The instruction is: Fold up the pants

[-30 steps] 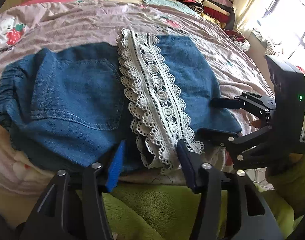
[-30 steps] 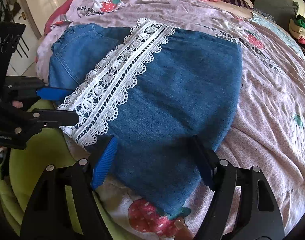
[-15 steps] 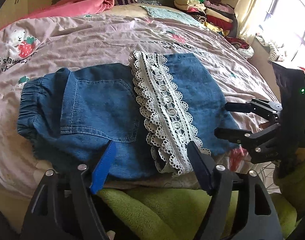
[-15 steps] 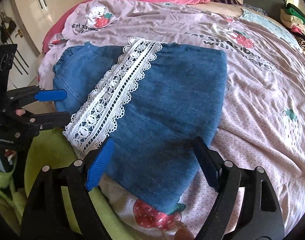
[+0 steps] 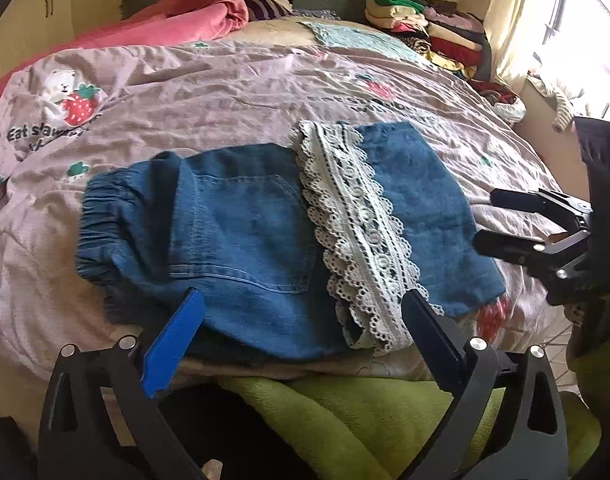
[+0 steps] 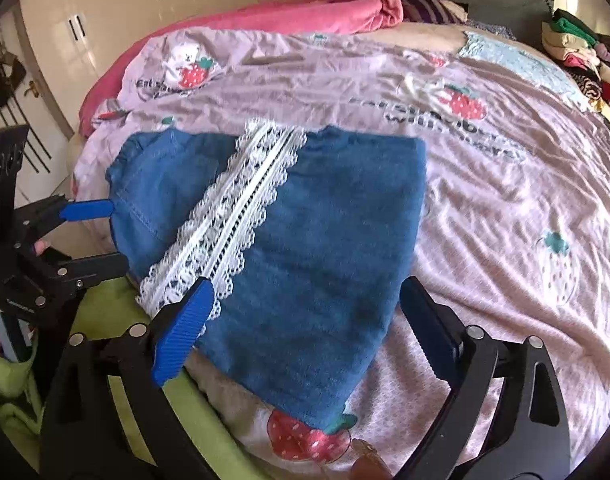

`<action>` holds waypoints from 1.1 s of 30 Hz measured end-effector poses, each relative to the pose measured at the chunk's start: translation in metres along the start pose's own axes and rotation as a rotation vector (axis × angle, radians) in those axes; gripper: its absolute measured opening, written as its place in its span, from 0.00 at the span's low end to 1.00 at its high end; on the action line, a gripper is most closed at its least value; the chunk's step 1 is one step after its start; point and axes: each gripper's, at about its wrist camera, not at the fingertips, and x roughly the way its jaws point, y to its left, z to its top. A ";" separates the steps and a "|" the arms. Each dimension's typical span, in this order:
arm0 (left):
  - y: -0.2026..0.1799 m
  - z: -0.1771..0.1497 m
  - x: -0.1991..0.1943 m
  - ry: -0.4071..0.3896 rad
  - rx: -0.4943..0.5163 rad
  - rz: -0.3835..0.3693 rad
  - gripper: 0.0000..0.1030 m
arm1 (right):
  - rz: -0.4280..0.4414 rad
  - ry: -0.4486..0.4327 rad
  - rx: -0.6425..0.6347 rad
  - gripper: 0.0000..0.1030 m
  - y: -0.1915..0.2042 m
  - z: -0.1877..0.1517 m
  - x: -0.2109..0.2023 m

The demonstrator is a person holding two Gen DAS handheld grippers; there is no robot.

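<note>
Blue denim pants (image 5: 241, 232) (image 6: 329, 240) lie folded on the pink strawberry bedspread (image 5: 225, 92) near the bed's front edge. A white lace hem band (image 5: 357, 232) (image 6: 233, 220) crosses the top layer, and the elastic waistband (image 5: 101, 216) is at the left. My left gripper (image 5: 301, 332) hovers just above the near edge, jaws opening wide, nothing pinched between its pads. My right gripper (image 6: 305, 320) hovers over the folded right part, jaws also opening, holding nothing. Each gripper shows in the other's view: right gripper (image 5: 505, 220), left gripper (image 6: 101, 236).
A pink blanket (image 5: 193, 20) is bunched at the bed's far side. Stacked folded clothes (image 5: 433, 28) sit at the far right near a bright window. White cupboards (image 6: 145, 8) stand left of the bed. A green sleeve (image 5: 365, 412) lies under both grippers.
Both grippers opened wider and lifted back off the pants, letting go of the cloth edge. The folded pants stay lying on the bed.
</note>
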 end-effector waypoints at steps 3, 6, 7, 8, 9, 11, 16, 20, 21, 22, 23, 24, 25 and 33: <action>0.007 0.000 -0.006 -0.015 -0.013 0.012 0.96 | -0.006 -0.019 0.009 0.88 -0.001 0.005 -0.004; 0.016 0.000 -0.011 -0.028 -0.033 0.023 0.96 | -0.009 -0.035 0.013 0.89 -0.001 0.010 -0.009; 0.018 0.000 -0.012 -0.032 -0.039 0.028 0.96 | -0.010 -0.038 0.013 0.89 0.000 0.011 -0.010; 0.021 0.000 -0.014 -0.037 -0.046 0.033 0.96 | -0.011 -0.043 0.010 0.89 0.001 0.014 -0.012; 0.026 0.000 -0.016 -0.043 -0.057 0.039 0.96 | -0.012 -0.046 0.005 0.89 0.003 0.015 -0.013; 0.033 0.000 -0.020 -0.051 -0.072 0.048 0.96 | -0.014 -0.052 -0.006 0.89 0.007 0.019 -0.014; 0.051 -0.003 -0.029 -0.069 -0.112 0.073 0.96 | -0.002 -0.064 -0.035 0.89 0.019 0.029 -0.015; 0.067 -0.007 -0.036 -0.084 -0.148 0.089 0.96 | 0.019 -0.068 -0.063 0.90 0.032 0.039 -0.012; 0.070 -0.007 -0.036 -0.086 -0.155 0.092 0.96 | 0.026 -0.068 -0.072 0.90 0.037 0.043 -0.011; 0.075 -0.008 -0.037 -0.087 -0.168 0.099 0.96 | 0.035 -0.069 -0.080 0.90 0.041 0.046 -0.009; 0.080 -0.009 -0.038 -0.087 -0.178 0.104 0.96 | 0.042 -0.070 -0.087 0.90 0.044 0.049 -0.008; 0.085 -0.010 -0.038 -0.086 -0.189 0.110 0.96 | 0.053 -0.069 -0.099 0.90 0.050 0.052 -0.005; 0.088 -0.011 -0.038 -0.084 -0.196 0.113 0.96 | 0.060 -0.069 -0.110 0.90 0.055 0.056 -0.003; 0.108 -0.021 -0.032 -0.063 -0.245 0.129 0.96 | 0.136 -0.044 -0.161 0.91 0.084 0.082 0.020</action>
